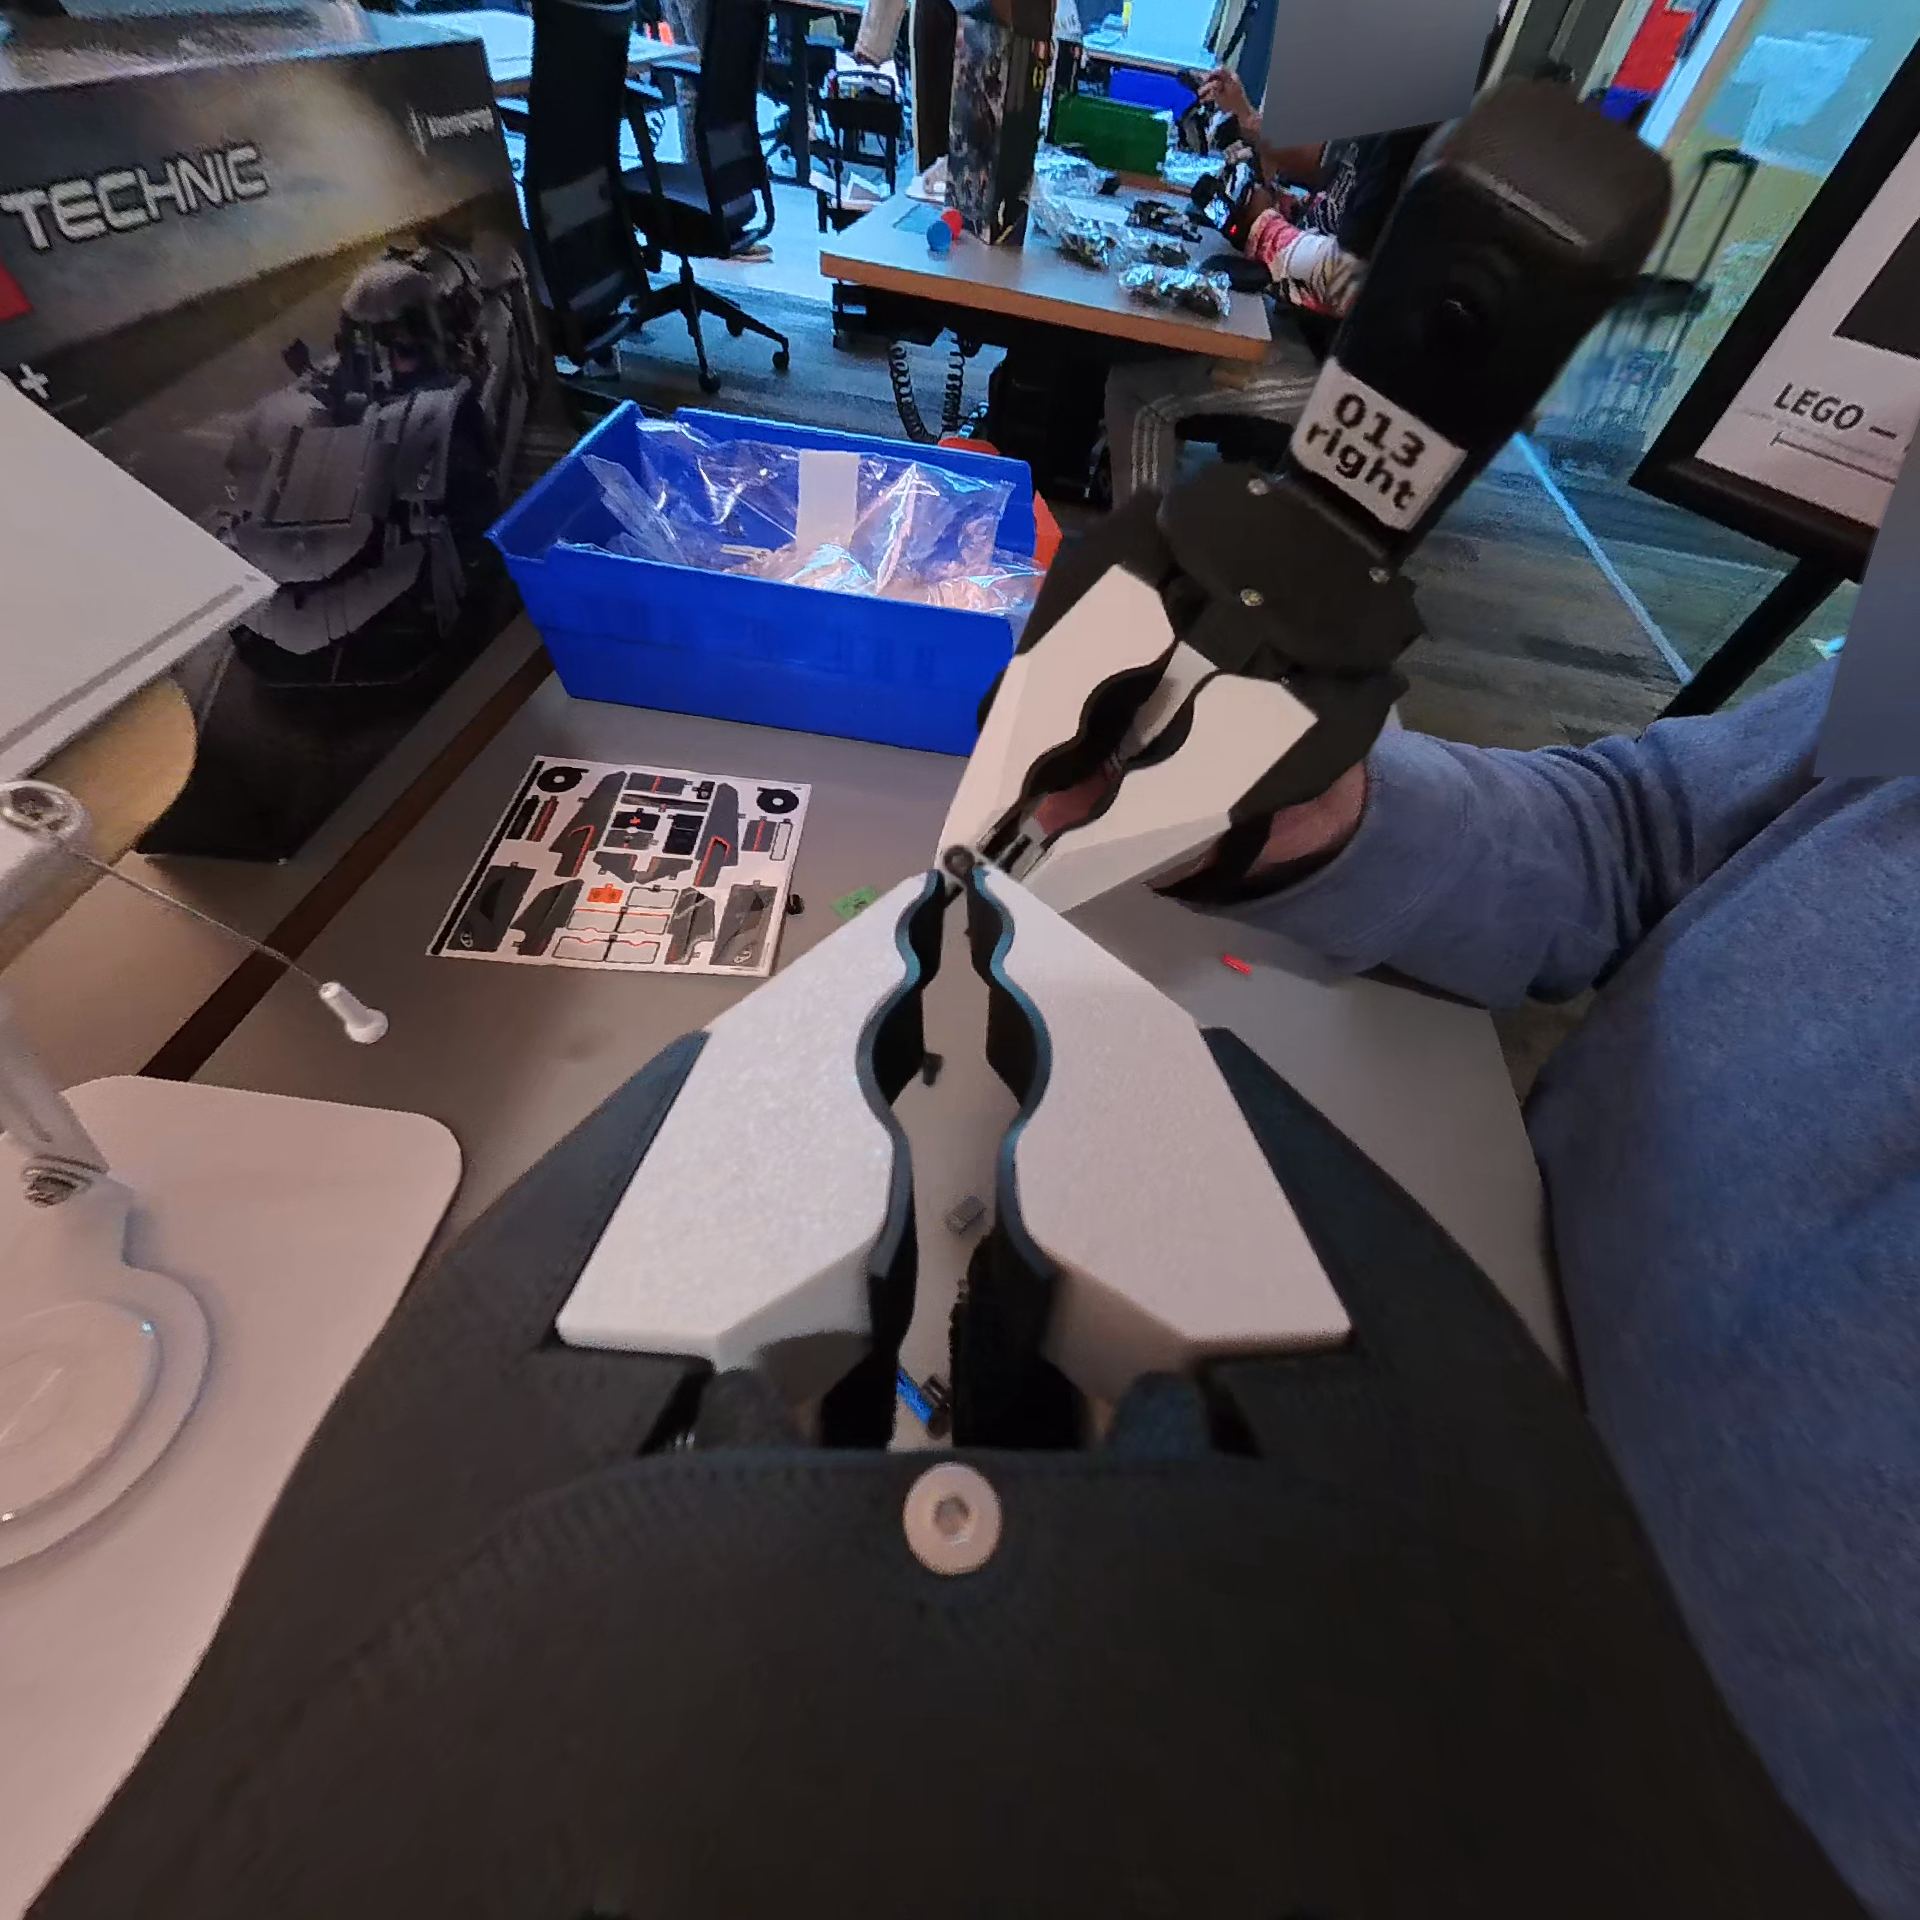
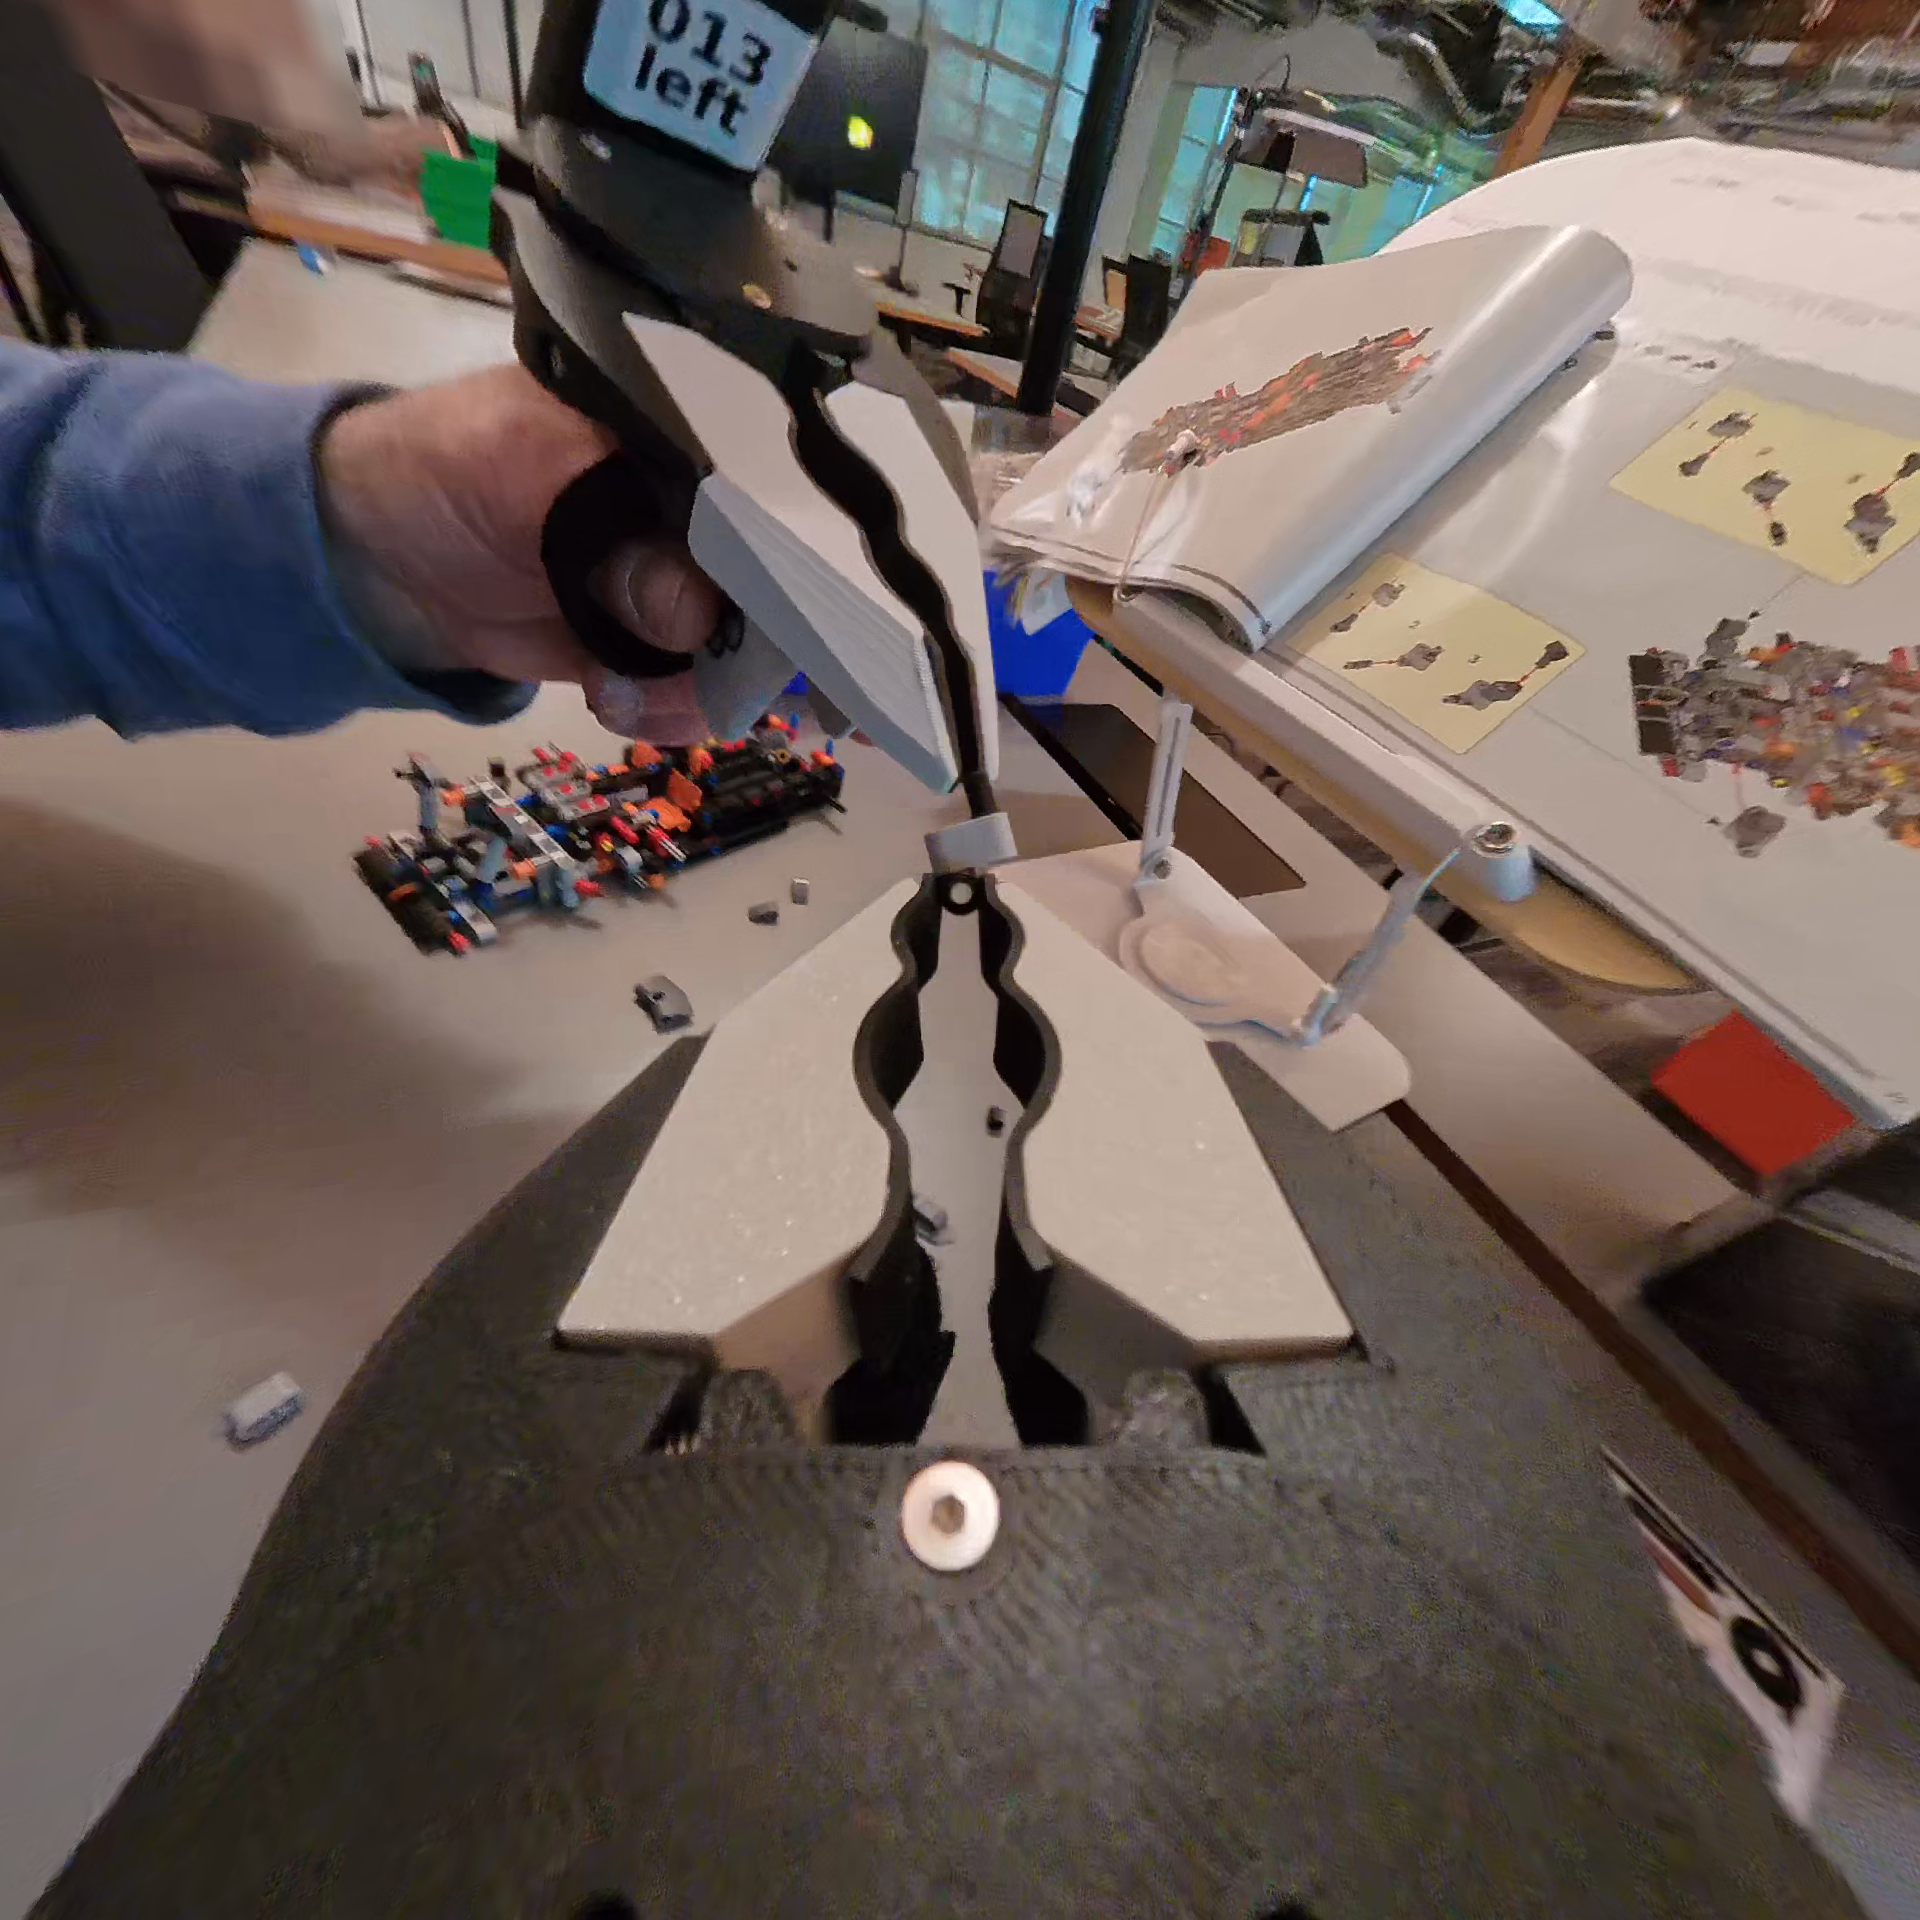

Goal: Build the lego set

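Our left gripper (image 2: 971, 795) is clamped on a thin black axle (image 2: 977, 795) with a grey bush (image 2: 971, 840) at its end. Our right gripper (image 2: 958, 891) pinches a small black connector (image 2: 959, 894) just below. The half-built chassis (image 2: 592, 821) lies on the table (image 2: 208, 1091), left of both.

Black claw (image 1: 951, 883), white fingers (image 1: 790, 1122); blue sleeve (image 1: 1558, 873).

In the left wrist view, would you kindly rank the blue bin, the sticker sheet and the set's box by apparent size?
Largest to smallest as they look:
1. Set's box, partly cut off by the frame
2. Blue bin
3. Sticker sheet
The sheet lies nearer the camera, so true sizes stay unsure.
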Demonstrator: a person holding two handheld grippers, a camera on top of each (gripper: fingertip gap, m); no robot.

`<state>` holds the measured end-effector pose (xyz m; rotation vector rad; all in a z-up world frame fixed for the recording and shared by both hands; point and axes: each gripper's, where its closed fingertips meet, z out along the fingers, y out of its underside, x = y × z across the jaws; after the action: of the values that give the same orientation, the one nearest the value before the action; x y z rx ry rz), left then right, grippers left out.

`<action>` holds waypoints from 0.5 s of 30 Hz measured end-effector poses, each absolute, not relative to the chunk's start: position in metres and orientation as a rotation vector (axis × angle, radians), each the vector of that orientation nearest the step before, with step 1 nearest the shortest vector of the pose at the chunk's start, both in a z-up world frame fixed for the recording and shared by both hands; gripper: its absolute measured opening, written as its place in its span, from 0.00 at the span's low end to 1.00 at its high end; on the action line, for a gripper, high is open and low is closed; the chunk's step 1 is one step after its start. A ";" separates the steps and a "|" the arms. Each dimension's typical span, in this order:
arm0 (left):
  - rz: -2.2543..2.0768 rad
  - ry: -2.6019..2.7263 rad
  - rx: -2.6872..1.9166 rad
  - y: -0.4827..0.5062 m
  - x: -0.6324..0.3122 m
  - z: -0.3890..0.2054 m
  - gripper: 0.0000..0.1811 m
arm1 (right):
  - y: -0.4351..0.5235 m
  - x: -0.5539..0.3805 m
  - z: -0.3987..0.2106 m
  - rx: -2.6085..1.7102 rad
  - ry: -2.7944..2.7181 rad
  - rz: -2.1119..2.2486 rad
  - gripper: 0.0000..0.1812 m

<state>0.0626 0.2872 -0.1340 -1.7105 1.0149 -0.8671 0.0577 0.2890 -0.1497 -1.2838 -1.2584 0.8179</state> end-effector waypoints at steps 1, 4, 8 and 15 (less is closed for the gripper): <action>-0.867 1.009 -1.707 0.288 0.061 -0.133 0.00 | 0.288 0.057 -0.148 -1.288 -1.250 0.862 0.02; -0.860 0.994 -1.693 0.289 0.057 -0.129 0.00 | 0.286 0.058 -0.137 -1.298 -1.199 1.048 0.02; -0.845 1.003 -1.675 0.289 0.057 -0.125 0.01 | 0.286 0.060 -0.128 -1.315 -1.130 1.334 0.02; -0.798 1.056 -1.600 0.286 0.065 -0.116 0.05 | 0.285 0.065 -0.125 -1.307 -1.029 1.667 0.02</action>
<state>0.0646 0.2863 -0.1162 -1.6001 1.0560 -0.7976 0.0652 0.2850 -0.1247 -1.3071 -1.0294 1.6672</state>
